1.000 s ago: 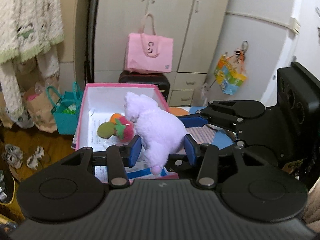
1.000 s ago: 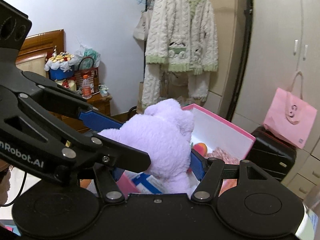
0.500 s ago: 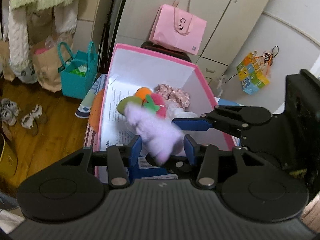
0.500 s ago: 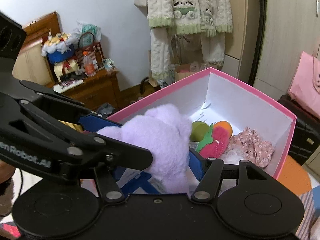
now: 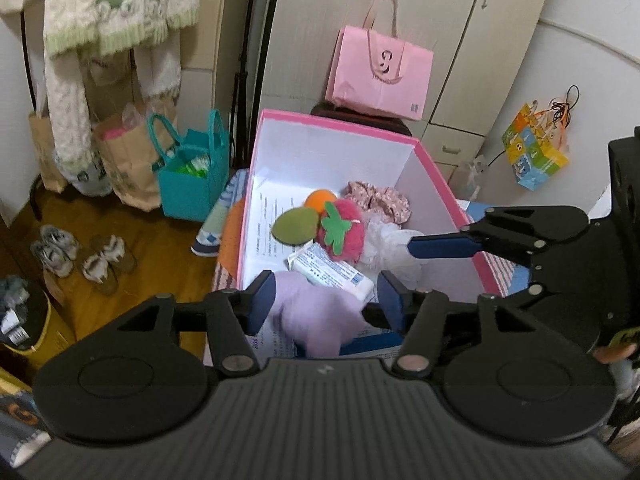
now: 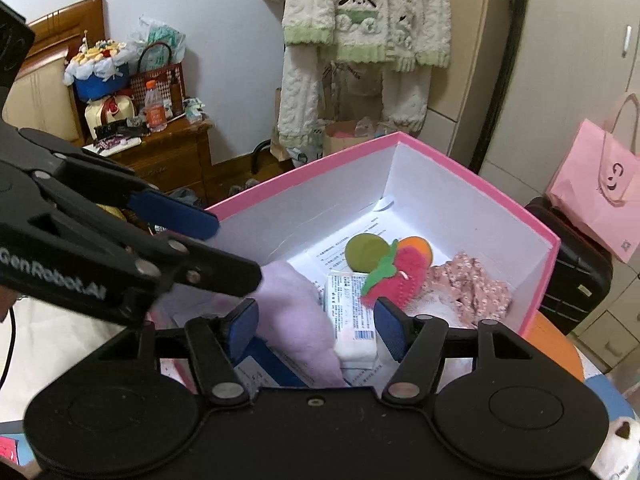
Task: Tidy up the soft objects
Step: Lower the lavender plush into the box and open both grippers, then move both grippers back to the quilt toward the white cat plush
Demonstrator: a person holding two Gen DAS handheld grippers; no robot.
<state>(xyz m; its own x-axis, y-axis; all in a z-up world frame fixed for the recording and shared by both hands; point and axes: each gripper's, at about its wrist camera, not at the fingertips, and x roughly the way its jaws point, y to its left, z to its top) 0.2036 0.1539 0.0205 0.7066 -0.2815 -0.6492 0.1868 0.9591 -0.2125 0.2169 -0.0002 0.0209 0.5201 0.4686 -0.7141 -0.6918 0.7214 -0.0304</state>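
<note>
A lilac plush toy (image 5: 316, 314) lies blurred at the near end of the pink box (image 5: 340, 122). It sits low between the fingers of my left gripper (image 5: 326, 300), whose jaws are opening; the right pad stands clear of it. In the right wrist view the same plush toy (image 6: 296, 320) rests beside the left finger of my right gripper (image 6: 316, 326), with a gap to the other finger. Neither gripper presses on it. Farther in lie a green plush fruit (image 5: 295, 224), a red plush strawberry (image 5: 344, 234), an orange ball (image 5: 319, 200), floral pink fabric (image 5: 380, 200) and a white packet (image 5: 328, 270).
A pink paper bag (image 5: 380, 72) stands on a black suitcase (image 6: 572, 256) behind the box. A teal tote (image 5: 192, 180), brown paper bags and shoes (image 5: 80, 258) are on the wooden floor to the left. A knitted cardigan (image 6: 360, 20) hangs above. A cluttered wooden cabinet (image 6: 168, 152) stands far left.
Both grippers came down over the box. The left jaws widened and the lilac plush slipped from between both grippers down to the box's near end.
</note>
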